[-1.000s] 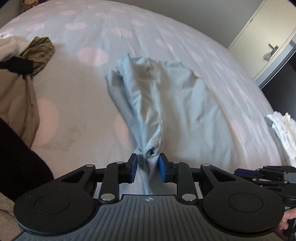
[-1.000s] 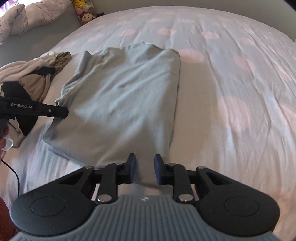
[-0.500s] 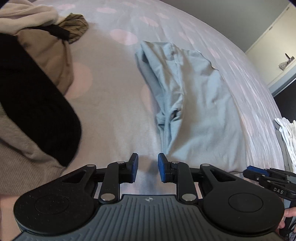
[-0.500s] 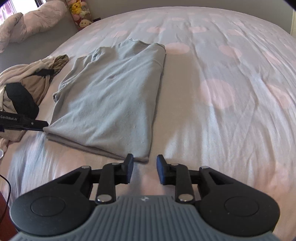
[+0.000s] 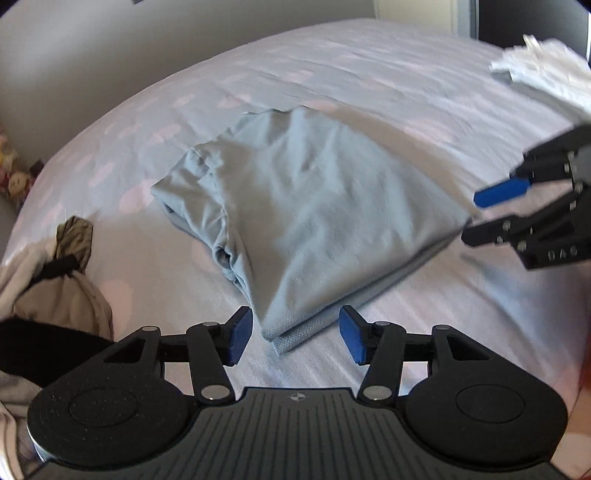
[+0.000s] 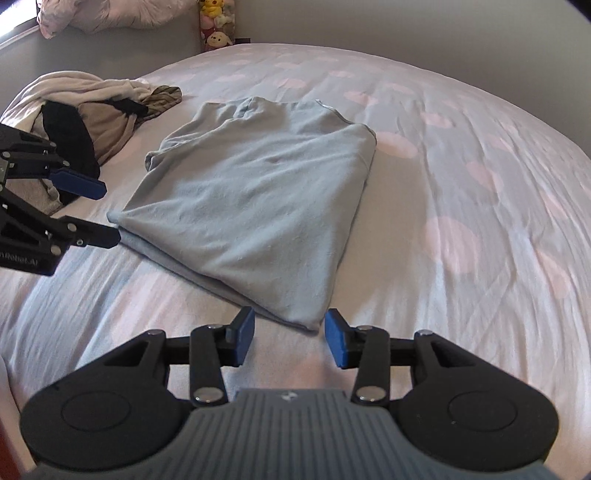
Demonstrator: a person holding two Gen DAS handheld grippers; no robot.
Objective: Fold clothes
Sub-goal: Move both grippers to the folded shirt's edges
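Observation:
A light blue shirt [image 5: 310, 218] lies folded lengthwise on the bed; it also shows in the right wrist view [image 6: 258, 206]. My left gripper [image 5: 295, 338] is open, its blue pads on either side of the shirt's near-left corner, nothing held. My right gripper [image 6: 290, 339] is open just short of the shirt's near-right corner. The right gripper also shows in the left wrist view [image 5: 484, 218], open at the shirt's right corner. The left gripper also shows in the right wrist view [image 6: 105, 212], open at the left corner.
A pile of beige, black and olive clothes [image 6: 92, 114] lies left of the shirt, also in the left wrist view [image 5: 55, 273]. A folded white garment [image 5: 543, 74] sits at the far right. The pink-dotted bedsheet [image 6: 461, 192] spreads to the right. Plush toys [image 6: 216, 22] stand behind.
My left gripper let go of the bunched shirt edge, opened wider and swung round to the shirt's near-left corner. My right gripper opened wider and drew back to the near-right corner.

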